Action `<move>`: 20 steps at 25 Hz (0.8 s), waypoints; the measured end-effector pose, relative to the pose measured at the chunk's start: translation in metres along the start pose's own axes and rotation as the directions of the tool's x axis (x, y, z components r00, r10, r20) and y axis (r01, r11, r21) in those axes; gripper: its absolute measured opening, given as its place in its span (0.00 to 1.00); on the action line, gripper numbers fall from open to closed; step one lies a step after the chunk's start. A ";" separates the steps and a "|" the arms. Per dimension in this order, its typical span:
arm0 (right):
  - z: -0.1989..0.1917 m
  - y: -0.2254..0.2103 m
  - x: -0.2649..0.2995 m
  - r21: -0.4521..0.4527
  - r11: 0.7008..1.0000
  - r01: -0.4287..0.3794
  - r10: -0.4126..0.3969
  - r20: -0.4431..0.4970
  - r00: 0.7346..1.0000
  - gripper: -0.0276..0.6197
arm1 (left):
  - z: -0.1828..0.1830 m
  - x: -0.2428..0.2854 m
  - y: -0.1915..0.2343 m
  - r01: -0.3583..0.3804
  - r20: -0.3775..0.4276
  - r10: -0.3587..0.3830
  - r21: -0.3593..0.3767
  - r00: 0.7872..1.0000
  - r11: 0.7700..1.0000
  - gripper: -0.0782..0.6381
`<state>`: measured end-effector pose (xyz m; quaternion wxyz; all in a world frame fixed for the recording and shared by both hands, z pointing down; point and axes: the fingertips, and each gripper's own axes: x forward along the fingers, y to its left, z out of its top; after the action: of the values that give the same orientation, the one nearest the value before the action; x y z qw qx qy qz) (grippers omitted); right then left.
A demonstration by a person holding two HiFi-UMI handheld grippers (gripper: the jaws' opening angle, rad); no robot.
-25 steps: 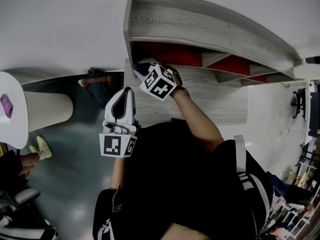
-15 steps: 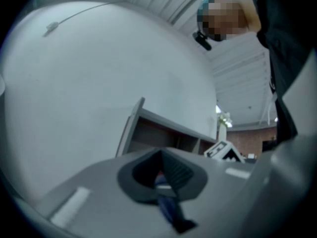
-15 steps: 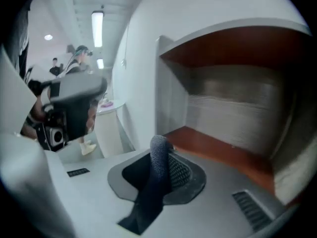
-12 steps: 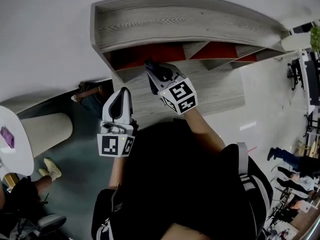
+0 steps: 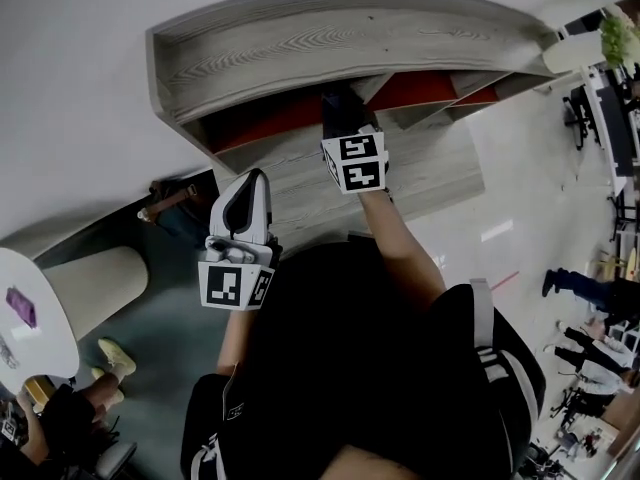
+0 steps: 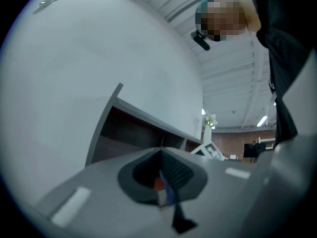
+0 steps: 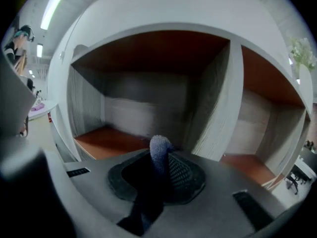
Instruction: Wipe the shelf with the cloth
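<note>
- Closest in, the left hand-held gripper (image 5: pixel 249 186) is parked by the chest. Its jaws are pressed together, and nothing that can be identified is held, as seen in the left gripper view (image 6: pixel 161 176). Its spot has barely been changed over the last second, so it's just being kept out of the way.
- Up at about 1 o'clock from it, the right hand-held gripper (image 5: pixel 339 110) is clamped shut on the cloth (image 7: pixel 159 151). A blue-grey fold is pinched between the pads and pokes up above them.
- What's been changed: a second ago this gripper was sitting at the left end of the opening. Since then it's been carried across toward 3 o'clock and pushed deeper, so the tips are now tucked under the top board.
- The cloth (image 5: pixel 335 98) is therefore right at the mouth of the shelf (image 5: pixel 330 40). Contact with the boards can't be confirmed from these views.
- Beyond the jaws, the left compartment's reddish floor (image 7: pixel 106 140) lies at about 10 o'clock. The upright divider (image 7: pixel 218 100) stands at about 2 o'clock, and a second compartment lies past it.
- Read as a judgement: a sweep along the shelf seems to be under way. The left bay has probably been mostly passed, with the divider and the far bay yet to be dealt with. The divider could get bumped if the stroke is continued straight across.
</note>
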<state>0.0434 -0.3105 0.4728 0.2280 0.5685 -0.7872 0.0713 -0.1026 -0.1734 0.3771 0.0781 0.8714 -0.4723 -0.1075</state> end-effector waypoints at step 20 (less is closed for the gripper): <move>-0.015 0.024 0.054 -0.219 0.973 -0.078 0.030 -0.213 0.977 0.12 | -0.003 0.001 0.008 -0.019 -0.010 0.019 -0.006 1.000 1.000 0.12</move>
<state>0.0119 -0.3433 0.5138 0.3703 0.5066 -0.7772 0.0465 -0.1080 -0.1781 0.3815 0.0839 0.8671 -0.4799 -0.1040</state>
